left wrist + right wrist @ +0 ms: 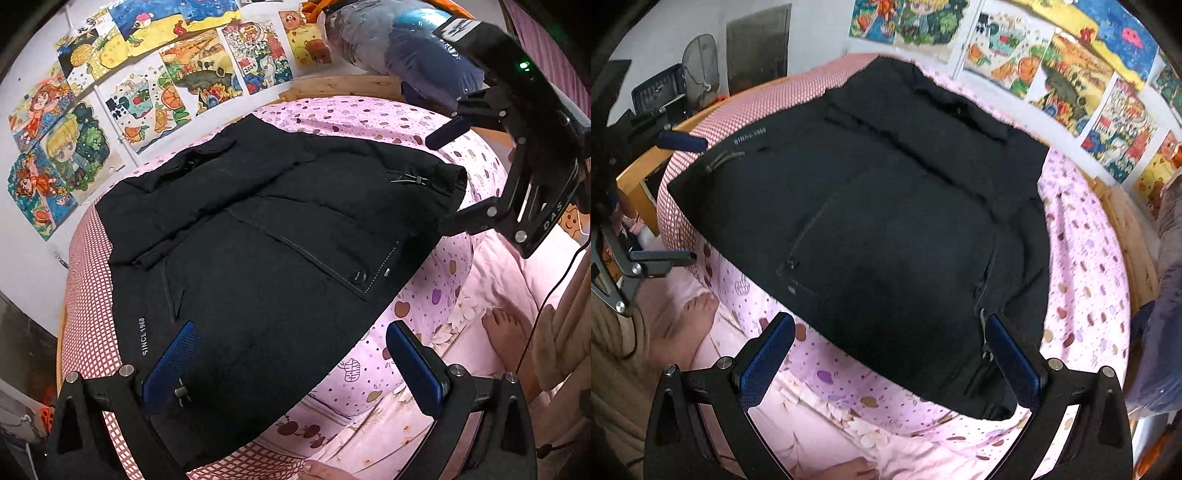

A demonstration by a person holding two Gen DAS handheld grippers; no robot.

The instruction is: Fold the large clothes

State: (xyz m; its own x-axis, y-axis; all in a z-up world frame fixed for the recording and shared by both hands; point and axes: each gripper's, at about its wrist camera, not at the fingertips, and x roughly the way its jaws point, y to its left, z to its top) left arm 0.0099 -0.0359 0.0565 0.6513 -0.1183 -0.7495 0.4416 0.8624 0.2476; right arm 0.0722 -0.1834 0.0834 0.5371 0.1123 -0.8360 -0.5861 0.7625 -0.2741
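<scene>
Both pairs of fingers gape wide and hold nothing: the left gripper (295, 365) at lower centre, the right gripper (892, 354) likewise. Between them, filling mid-frame, the black jacket (258, 229) lies flat on the pink bed (424, 302).

wall drawings (147, 85); pink bedsheet (424, 295)

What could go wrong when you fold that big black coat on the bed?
1. The coat looks puffy and thick, so a fold might spring back open.
2. Its near edge hangs past the bed's side, so a pull toward the person could slide it off.
3. Both the left gripper and the right gripper have jaws open and hold nothing; the loose drawcord could snag a jaw.
</scene>
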